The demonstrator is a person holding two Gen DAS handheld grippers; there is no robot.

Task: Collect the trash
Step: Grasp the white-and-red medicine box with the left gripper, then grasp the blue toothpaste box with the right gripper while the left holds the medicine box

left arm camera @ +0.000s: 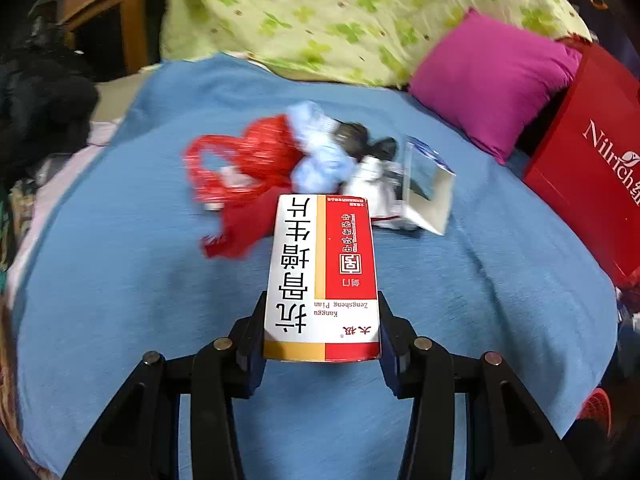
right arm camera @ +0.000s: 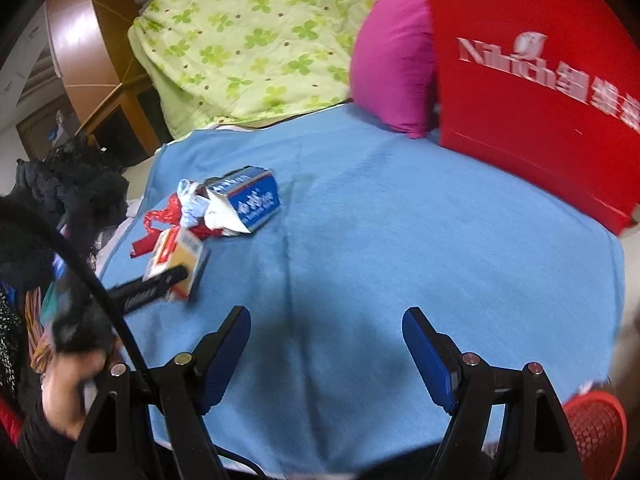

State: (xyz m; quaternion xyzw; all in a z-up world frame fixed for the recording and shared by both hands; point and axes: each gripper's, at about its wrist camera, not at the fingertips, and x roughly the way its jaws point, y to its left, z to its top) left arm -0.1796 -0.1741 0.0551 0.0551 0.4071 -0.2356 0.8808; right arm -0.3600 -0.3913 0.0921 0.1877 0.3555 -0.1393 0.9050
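My left gripper (left arm camera: 322, 320) is shut on a white and red medicine box (left arm camera: 322, 276), held above the blue blanket (left arm camera: 120, 280). The box also shows in the right wrist view (right arm camera: 176, 258), with the left gripper (right arm camera: 160, 284) on it. Behind it lies a trash pile: a red plastic bag (left arm camera: 248, 160), crumpled light blue paper (left arm camera: 320, 152), white wrappers (left arm camera: 372, 188) and an open blue and white carton (left arm camera: 426, 184). The carton (right arm camera: 252, 204) lies left of centre in the right wrist view. My right gripper (right arm camera: 326, 348) is open and empty over bare blanket.
A red paper bag (right arm camera: 540, 92) stands at the right, with a magenta pillow (right arm camera: 392, 64) beside it. A green clover quilt (right arm camera: 248, 40) lies at the back. Dark clothes (right arm camera: 60, 192) are piled at the left. A red mesh basket (right arm camera: 596, 428) shows at the lower right.
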